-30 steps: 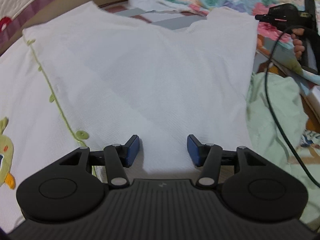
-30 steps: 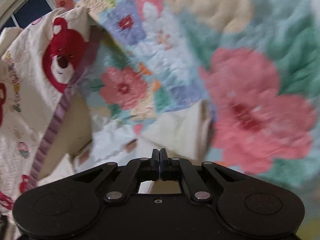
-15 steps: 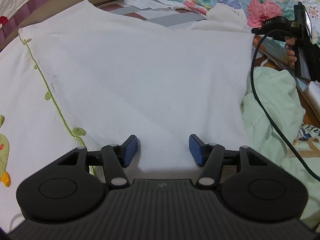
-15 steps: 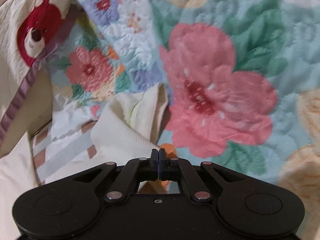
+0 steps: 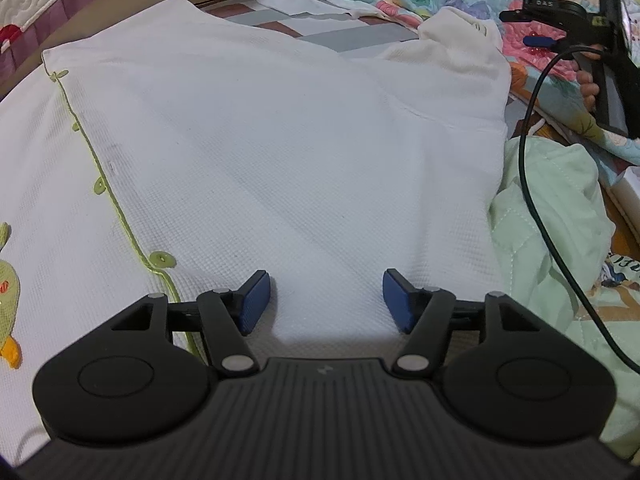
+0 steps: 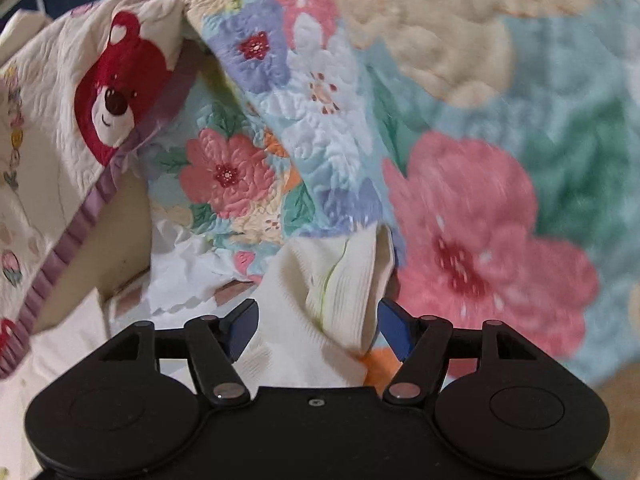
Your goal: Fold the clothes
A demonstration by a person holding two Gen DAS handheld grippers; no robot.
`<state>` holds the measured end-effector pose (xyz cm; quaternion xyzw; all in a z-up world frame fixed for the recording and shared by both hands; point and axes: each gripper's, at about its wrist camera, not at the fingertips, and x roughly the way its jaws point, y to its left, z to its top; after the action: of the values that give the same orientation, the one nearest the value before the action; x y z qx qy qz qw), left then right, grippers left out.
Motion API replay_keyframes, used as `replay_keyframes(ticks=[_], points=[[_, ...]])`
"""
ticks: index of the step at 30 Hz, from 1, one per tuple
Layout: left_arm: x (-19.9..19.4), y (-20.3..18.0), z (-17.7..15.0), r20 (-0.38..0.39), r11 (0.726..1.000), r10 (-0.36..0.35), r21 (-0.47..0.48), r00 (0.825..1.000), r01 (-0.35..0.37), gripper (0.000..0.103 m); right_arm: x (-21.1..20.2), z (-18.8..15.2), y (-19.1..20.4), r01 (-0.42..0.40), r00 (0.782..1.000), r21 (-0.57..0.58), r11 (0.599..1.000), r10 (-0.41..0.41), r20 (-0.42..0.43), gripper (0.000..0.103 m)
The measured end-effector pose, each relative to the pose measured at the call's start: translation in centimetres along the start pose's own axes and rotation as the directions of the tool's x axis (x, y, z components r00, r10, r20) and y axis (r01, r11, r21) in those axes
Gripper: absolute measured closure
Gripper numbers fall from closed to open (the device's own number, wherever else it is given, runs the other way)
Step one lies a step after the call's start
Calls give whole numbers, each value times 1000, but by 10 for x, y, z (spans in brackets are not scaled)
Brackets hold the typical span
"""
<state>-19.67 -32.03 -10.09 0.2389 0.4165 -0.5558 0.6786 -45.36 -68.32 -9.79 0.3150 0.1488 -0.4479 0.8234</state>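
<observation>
A white waffle-knit garment with green piping and green buttons lies spread flat on the bed. My left gripper hovers over its near hem; the jaws are opening and only flat cloth lies under the gap. At the far right corner the garment's sleeve is bunched up. My right gripper, held by a hand, is just to the right of it. In the right wrist view, the right gripper is opening, with the cream sleeve cuff loose between the pads, which do not press on it.
A floral quilt rises behind the sleeve, and a bear-print quilt lies at the left. A pale green quilted garment lies to the right of the white one. A black cable crosses it. A checked sheet shows at the back.
The right gripper has gone from shut to open, and the sleeve cuff now lies between its pads. The left jaws have spread a little wider. The sleeve has bunched at the far right corner.
</observation>
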Motion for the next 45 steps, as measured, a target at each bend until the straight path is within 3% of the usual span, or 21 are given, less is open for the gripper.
replay_keyframes(ticks=[3, 10, 14, 15, 16, 17, 20, 24, 25, 27, 30, 33, 35, 37, 39, 41, 43, 45], points=[[-1, 0, 0, 3, 1000, 0, -1, 1000, 0, 41, 9, 7, -1, 14, 1000, -15, 1000, -14, -14, 31], [-3, -1, 2, 17, 1000, 2, 9, 1000, -2, 41, 46, -3, -25, 95, 995, 121, 988, -91, -37, 32], [-4, -1, 1, 15, 1000, 3, 4, 1000, -3, 41, 72, -3, -15, 97, 994, 19, 995, -96, -49, 31], [-4, 0, 1, 14, 1000, 3, 2, 1000, -3, 41, 78, -3, -11, 102, 993, -24, 995, -103, -59, 34], [-5, 1, 1, 15, 1000, 4, -3, 1000, -4, 41, 79, 1, -3, 109, 992, -100, 989, -115, -56, 68], [-6, 1, 1, 18, 1000, 4, -7, 1000, -4, 41, 80, 5, 5, 117, 991, -176, 977, -127, -50, 88], [-6, 4, 1, 24, 1000, 3, -20, 1000, -2, 41, 47, 27, 43, 151, 988, -425, 893, -122, 96, 89], [-3, 5, 1, 11, 999, 4, -33, 1000, -3, 41, -5, 91, 57, 179, 970, -428, 886, -87, 226, 89], [-3, 5, 1, 12, 999, 3, -35, 1000, -3, 41, -9, 104, 57, 196, 968, -451, 871, -96, 234, 89], [-5, 5, 1, 26, 999, 2, -36, 1000, -1, 41, -5, 120, 60, 249, 965, -550, 797, -153, 214, 89], [-4, 4, -1, 19, 999, 3, -34, 1000, -2, 41, 2, 120, 60, 288, 958, -639, 713, -225, 180, 89], [-2, 2, -2, 8, 1000, 5, -31, 1000, -5, 41, 6, 111, 63, 338, 937, -692, 637, -296, 186, 87], [-1, 2, -2, 5, 1000, 5, -29, 1000, -5, 41, 13, 111, 64, 363, 922, -701, 614, -344, 176, 77], [-1, 2, -2, 5, 1000, 3, -29, 1000, -3, 41, 10, 113, 62, 363, 918, -655, 663, -375, 129, 63], [-4, 3, -1, 11, 1000, -4, -31, 1000, 4, 41, -4, 108, 74, 328, 938, -615, 717, -326, 121, 53], [-14, 8, 3, 12, 998, -33, -58, 999, 34, 41, -19, 96, 93, 305, 950, -608, 733, -281, 137, 39], [-35, 30, 12, -50, 976, -126, -183, 991, 115, 41, -30, 88, 110, 293, 955, -592, 751, -255, 150, 37], [-68, 60, 17, -72, 953, -147, -278, 986, 122, 41, -36, 76, 131, 196, 980, -589, 784, -179, 87, 35]])
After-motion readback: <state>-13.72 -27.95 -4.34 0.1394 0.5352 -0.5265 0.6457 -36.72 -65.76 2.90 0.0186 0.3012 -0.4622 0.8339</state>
